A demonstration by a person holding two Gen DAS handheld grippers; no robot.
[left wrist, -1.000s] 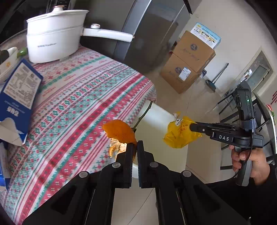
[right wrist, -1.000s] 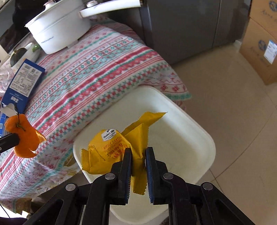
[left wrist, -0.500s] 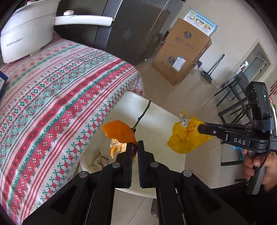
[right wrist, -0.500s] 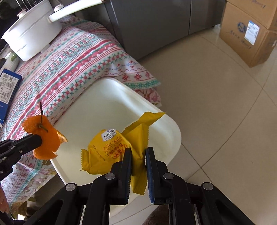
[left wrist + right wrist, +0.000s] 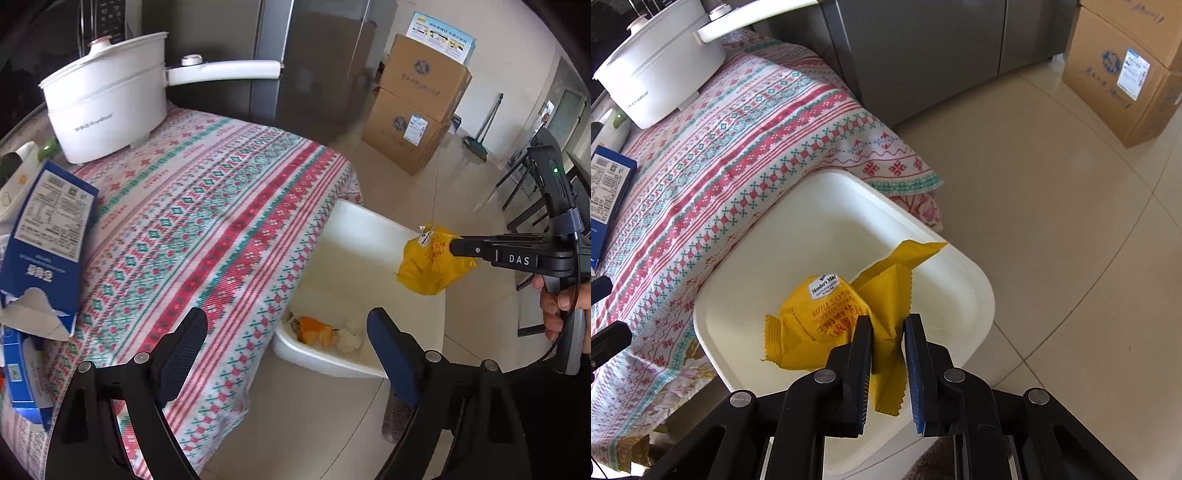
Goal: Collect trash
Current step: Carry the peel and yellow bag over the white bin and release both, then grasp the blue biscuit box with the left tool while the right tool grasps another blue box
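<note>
Right wrist view: yellow wrapper (image 5: pixel 827 325) pinched in right gripper (image 5: pixel 886 332), hanging just over white bin (image 5: pixel 979 295), long side pointing up and away, so drop straight down; left gripper (image 5: pixel 286 332) just opened wide, empty, peel (image 5: pixel 314 330) in bin.

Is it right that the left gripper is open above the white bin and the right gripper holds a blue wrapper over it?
Not quite: the wrapper is yellow, not blue, as the right wrist view shows. The rest holds: the left gripper is open above the white bin, and the right gripper holds the wrapper over it.
</note>
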